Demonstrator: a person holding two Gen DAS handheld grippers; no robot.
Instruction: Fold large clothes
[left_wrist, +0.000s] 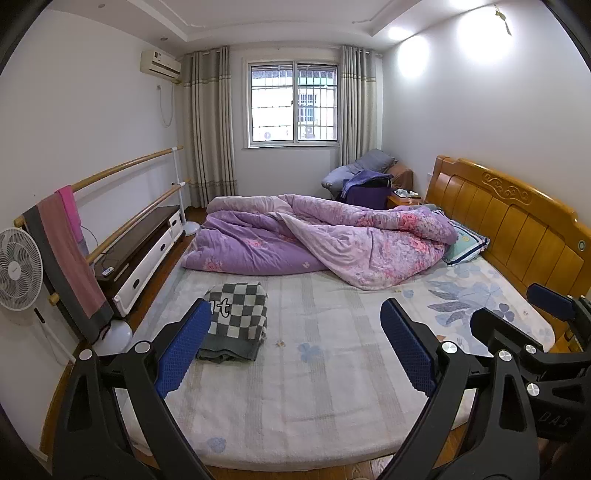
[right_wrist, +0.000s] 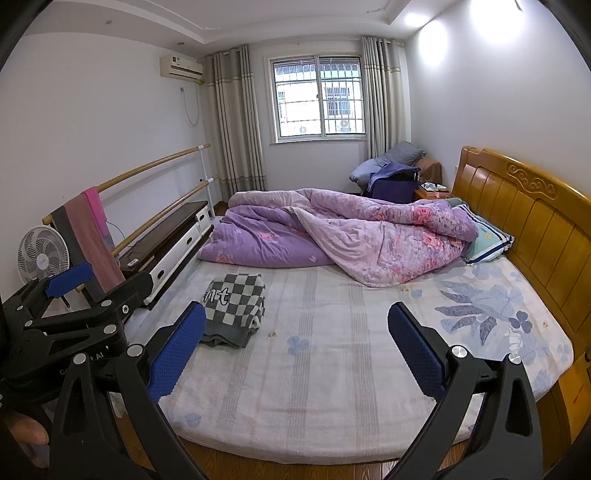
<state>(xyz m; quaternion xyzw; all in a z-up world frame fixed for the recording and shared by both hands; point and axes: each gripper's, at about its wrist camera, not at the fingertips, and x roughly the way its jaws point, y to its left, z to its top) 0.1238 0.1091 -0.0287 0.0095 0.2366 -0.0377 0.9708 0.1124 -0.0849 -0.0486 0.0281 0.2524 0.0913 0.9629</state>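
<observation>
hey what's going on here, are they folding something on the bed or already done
Nobody is handling anything at this moment. A person holds both grippers above the near edge of the bed, the left gripper and the right gripper, each open and empty. A checkered garment already lies folded on the left part of the mattress. Behind it a purple floral quilt is bunched across the bed, unfolded. Judging by this, one fold looks finished and the grippers are clear of it.

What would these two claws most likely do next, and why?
Probably draw back from the bed. The checkered garment already lies folded on the mattress, while the left gripper and right gripper are both open, empty and held above it. Nothing else unfolded is within reach except the purple quilt.
</observation>
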